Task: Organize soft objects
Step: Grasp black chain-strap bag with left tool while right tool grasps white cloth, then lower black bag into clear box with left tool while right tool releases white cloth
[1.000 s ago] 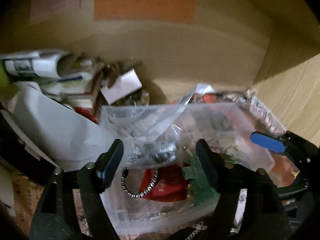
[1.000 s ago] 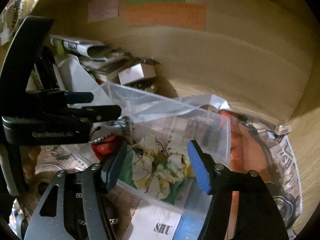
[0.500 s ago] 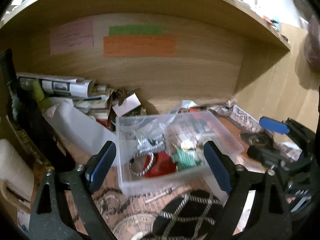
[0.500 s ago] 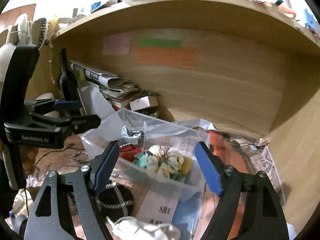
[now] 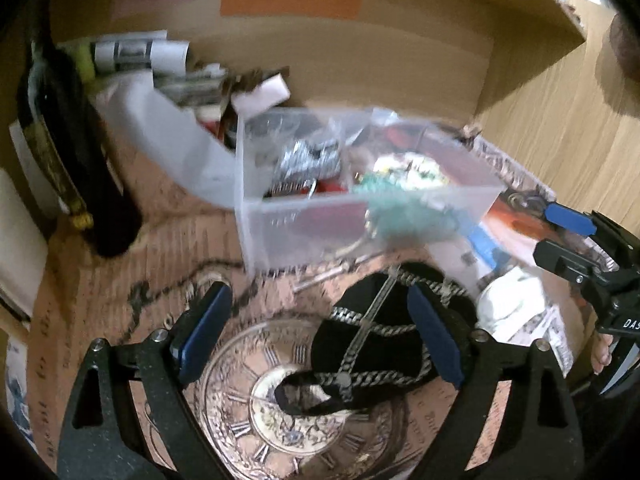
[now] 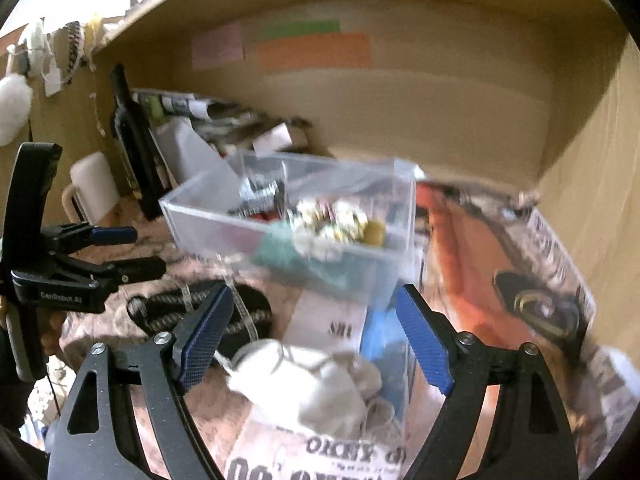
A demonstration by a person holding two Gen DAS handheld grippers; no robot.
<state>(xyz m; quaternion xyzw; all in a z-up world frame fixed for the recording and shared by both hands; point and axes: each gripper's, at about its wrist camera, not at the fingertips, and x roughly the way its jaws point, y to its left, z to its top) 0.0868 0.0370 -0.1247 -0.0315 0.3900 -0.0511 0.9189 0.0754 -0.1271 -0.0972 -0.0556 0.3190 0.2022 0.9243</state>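
A clear plastic box (image 5: 276, 232) stands on the shelf and holds scrunchies: a green one (image 6: 288, 256), a cream floral one (image 6: 332, 220), a silver one (image 5: 308, 156). It also shows in the right wrist view (image 6: 192, 216). A black chain-patterned soft item (image 5: 380, 344) lies in front of the box, between the fingers of my open, empty left gripper (image 5: 320, 340). A white soft item (image 6: 312, 384) lies between the fingers of my open, empty right gripper (image 6: 312, 344). The black item also shows in the right wrist view (image 6: 248, 312).
A dark bottle (image 5: 72, 152) stands at the left. Rolled papers and small boxes (image 5: 168, 60) are piled at the back left. Printed newspaper (image 6: 560, 280) covers the shelf floor. Wooden walls close the back and right. A clock print (image 5: 280, 400) lies under the left gripper.
Both grippers have pulled back from the clear box and tilted down. The black item now sits between the left fingers and the white item between the right fingers.
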